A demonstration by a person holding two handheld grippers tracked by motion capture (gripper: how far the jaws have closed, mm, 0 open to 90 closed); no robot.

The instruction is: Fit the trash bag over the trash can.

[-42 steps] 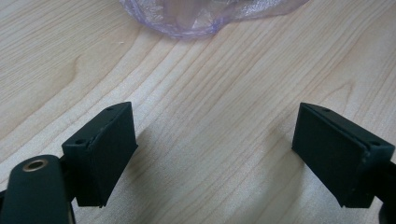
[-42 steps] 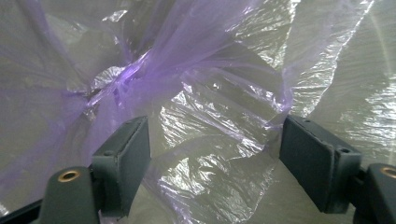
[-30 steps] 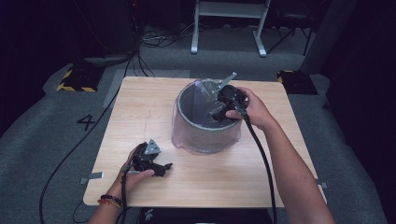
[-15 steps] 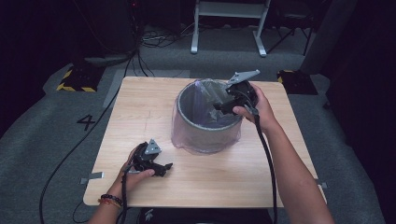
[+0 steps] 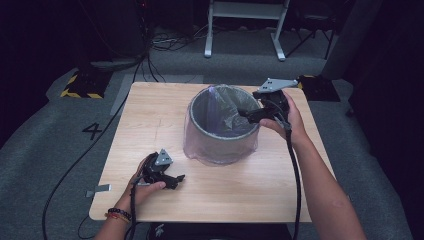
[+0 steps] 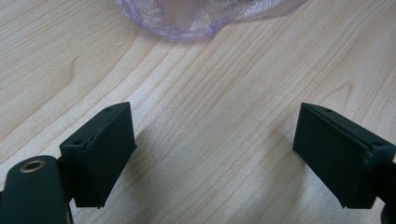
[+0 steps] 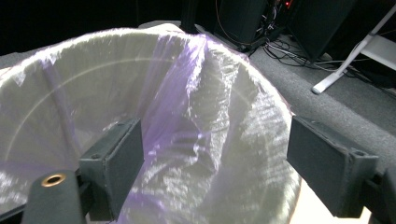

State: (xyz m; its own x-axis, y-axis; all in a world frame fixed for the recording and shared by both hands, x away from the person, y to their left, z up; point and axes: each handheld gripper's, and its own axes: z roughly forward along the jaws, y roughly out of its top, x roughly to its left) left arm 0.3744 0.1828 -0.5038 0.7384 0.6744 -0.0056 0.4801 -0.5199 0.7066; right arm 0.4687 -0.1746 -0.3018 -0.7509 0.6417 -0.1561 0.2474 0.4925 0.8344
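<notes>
The thin purple bag [image 5: 235,117] lining the bin [image 5: 220,145] looks light, soft and slippery; pinch its rim fold. Both tongs, right [image 5: 243,114] and left [image 5: 178,180], stand spread, empty.

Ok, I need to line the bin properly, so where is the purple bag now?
In the high view the purple bag lines the grey bin at the table's middle, draped over its rim, with the right gripper at its right edge.

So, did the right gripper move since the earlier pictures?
Yes. The right gripper was over the inside of the bin; now it is back at the bin's right rim, jaws open.
</notes>
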